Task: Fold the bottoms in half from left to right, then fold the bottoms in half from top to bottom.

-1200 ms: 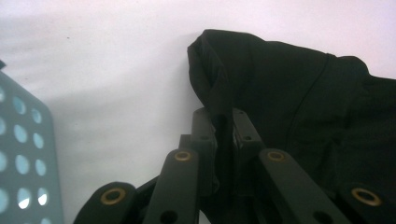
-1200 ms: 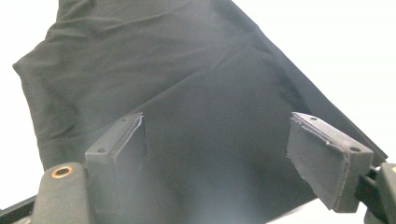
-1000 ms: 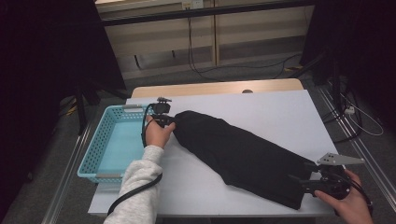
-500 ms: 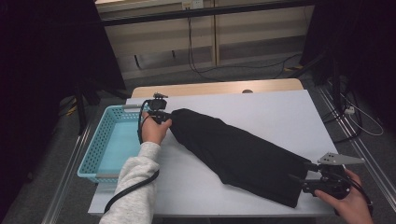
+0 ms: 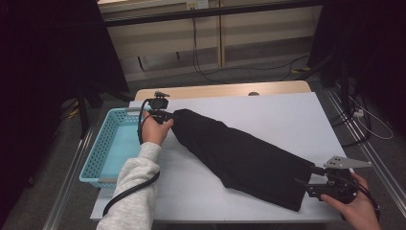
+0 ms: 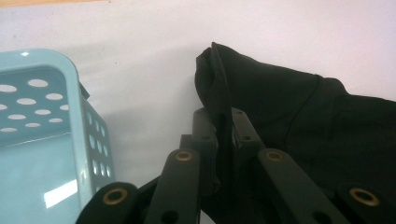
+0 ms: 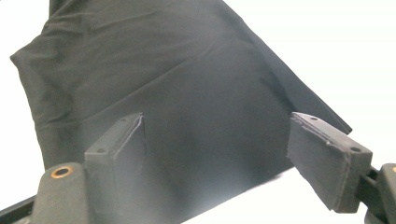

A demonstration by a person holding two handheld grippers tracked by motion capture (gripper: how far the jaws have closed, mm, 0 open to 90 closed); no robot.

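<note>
A long black cloth (image 5: pixel 239 153) lies slantwise across the white table (image 5: pixel 287 115). My left gripper (image 5: pixel 165 115) is at its far left end, beside the basket, and is shut on a fold of the cloth (image 6: pixel 289 102). In the left gripper view the jaws (image 6: pixel 219 116) pinch that fold tightly. My right gripper (image 5: pixel 306 179) sits at the cloth's near right end with its jaws wide apart. In the right gripper view the open pads (image 7: pixel 217 128) stand over the cloth (image 7: pixel 187 93) near its corner, apart from it.
A light blue perforated basket (image 5: pixel 103 153) stands at the table's left edge, its rim (image 6: pixel 70 93) close to my left gripper. Cables trail across the floor beyond the table. Bare white tabletop lies at the far right.
My left gripper has shifted slightly toward the far side with the cloth's end in it. The right gripper has kept still.
</note>
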